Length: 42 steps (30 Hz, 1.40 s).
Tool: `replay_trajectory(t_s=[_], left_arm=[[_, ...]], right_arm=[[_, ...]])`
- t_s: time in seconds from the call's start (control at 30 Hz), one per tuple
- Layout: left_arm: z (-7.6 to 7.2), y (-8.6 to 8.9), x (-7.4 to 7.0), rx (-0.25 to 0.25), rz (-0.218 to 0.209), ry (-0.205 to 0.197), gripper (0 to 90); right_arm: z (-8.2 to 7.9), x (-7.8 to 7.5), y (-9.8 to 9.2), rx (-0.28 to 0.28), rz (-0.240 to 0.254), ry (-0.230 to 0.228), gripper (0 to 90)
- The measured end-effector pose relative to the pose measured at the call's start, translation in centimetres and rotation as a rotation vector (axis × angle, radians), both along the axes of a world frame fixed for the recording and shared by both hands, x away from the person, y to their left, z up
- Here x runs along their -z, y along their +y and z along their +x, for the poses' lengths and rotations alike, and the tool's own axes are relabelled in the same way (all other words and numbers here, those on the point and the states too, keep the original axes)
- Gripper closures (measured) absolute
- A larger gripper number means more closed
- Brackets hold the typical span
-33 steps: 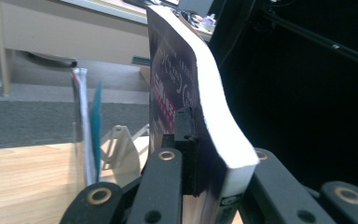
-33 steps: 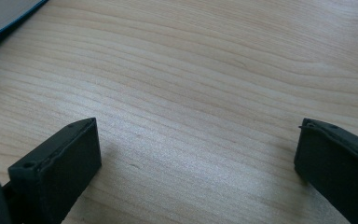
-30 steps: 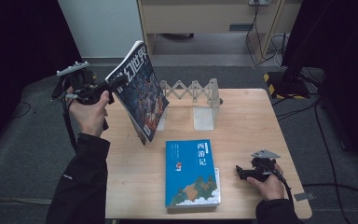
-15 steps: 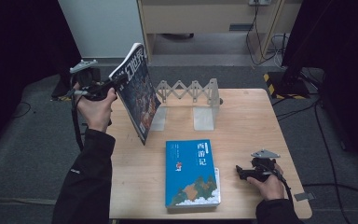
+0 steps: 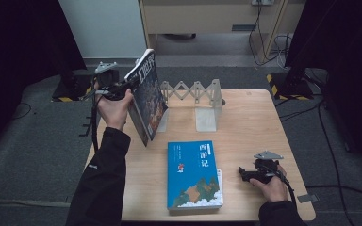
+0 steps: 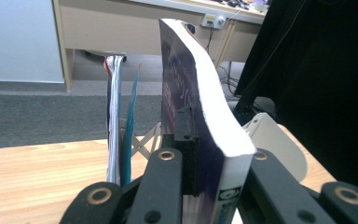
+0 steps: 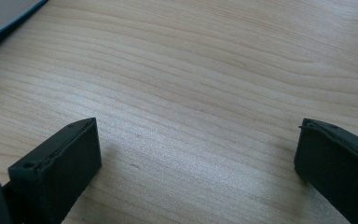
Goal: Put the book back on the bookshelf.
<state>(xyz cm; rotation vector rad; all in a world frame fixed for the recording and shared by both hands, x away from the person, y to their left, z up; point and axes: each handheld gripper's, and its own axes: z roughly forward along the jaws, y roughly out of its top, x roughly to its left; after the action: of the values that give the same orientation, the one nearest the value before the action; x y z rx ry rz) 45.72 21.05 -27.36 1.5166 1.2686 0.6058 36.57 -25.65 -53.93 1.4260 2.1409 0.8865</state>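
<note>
High view shows the left tongs [image 5: 131, 84] clamped on a dark-covered book [image 5: 147, 99], held upright above the desk's [image 5: 264, 117] left edge beside the accordion book rack [image 5: 195, 92]. Right tongs [image 5: 242, 173] rest open on the desk, near a blue book [image 5: 193, 174].

High view overhead (facing fwd), gripper cams close, sharing table [image 5: 264, 122]

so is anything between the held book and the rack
Nothing visible. The left gripper holds the book upright just left of the rack. In the left gripper view, books already standing there sit to the side, with open space ahead.
</note>
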Motion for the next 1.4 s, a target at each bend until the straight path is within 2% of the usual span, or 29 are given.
replay_trajectory(t_s=[0.27,0.5,0.57,0.63,0.87,1.03,1.17,1.4], left_arm=[[1.4,-0.7,1.1,-0.025,0.011,0.008,82.2],[2.4,-1.3,2.3,-0.054,0.053,0.019,82.1],[2.7,-1.3,2.6,-0.061,0.052,0.025,82.1],[2.7,-1.4,2.9,-0.063,0.058,0.011,82.1],[3.3,-1.6,3.6,-0.077,0.064,0.023,82.1],[3.4,-1.8,3.7,-0.083,0.071,0.01,82.1],[3.4,-2.2,3.7,-0.078,0.096,0.013,82.1],[3.3,-2.8,3.2,-0.071,0.092,0.016,82.0]], right_arm=[[0.0,0.0,0.0,0.0,0.0,0.0,0.7],[0.0,0.0,0.0,0.0,0.0,0.0,0.7],[0.0,0.0,0.0,0.0,0.0,0.0,0.7],[0.0,0.0,0.0,0.0,0.0,0.0,0.7],[0.0,0.0,0.0,0.001,0.0,-0.002,0.7],[0.0,0.0,0.0,0.001,0.0,-0.001,0.7],[0.0,0.0,0.0,0.001,-0.001,-0.001,0.7],[0.0,0.0,0.0,0.001,-0.001,-0.002,0.7]])
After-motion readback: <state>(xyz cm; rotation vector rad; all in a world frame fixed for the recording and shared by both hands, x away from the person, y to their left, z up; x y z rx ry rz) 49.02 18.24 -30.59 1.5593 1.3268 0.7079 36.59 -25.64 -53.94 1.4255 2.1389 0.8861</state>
